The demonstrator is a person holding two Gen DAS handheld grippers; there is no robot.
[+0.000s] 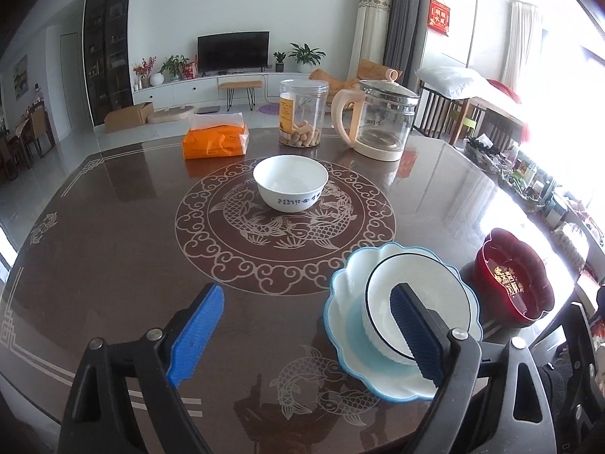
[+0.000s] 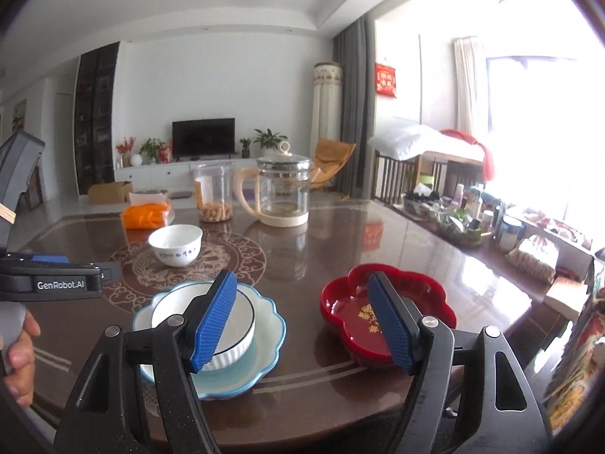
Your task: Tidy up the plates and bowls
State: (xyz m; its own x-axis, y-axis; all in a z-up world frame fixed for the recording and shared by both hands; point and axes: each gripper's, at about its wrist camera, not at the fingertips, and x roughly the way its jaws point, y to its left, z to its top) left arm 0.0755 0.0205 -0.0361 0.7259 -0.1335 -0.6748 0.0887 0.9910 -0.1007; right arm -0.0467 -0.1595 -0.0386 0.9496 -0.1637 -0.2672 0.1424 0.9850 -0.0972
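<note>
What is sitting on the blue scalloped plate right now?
A white ribbed bowl with a dark rim sits on the blue scalloped plate. Its inside looks empty; the plate surface beneath it is hidden.

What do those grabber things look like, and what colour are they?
Each gripper, left and right, has two black plastic arms with silver bolts, ending in blue ribbed pads. Seen from the right wrist camera, the left one has a black body with white "GenRobot.AI" lettering, and a bare hand grips its light grey handle.
</note>
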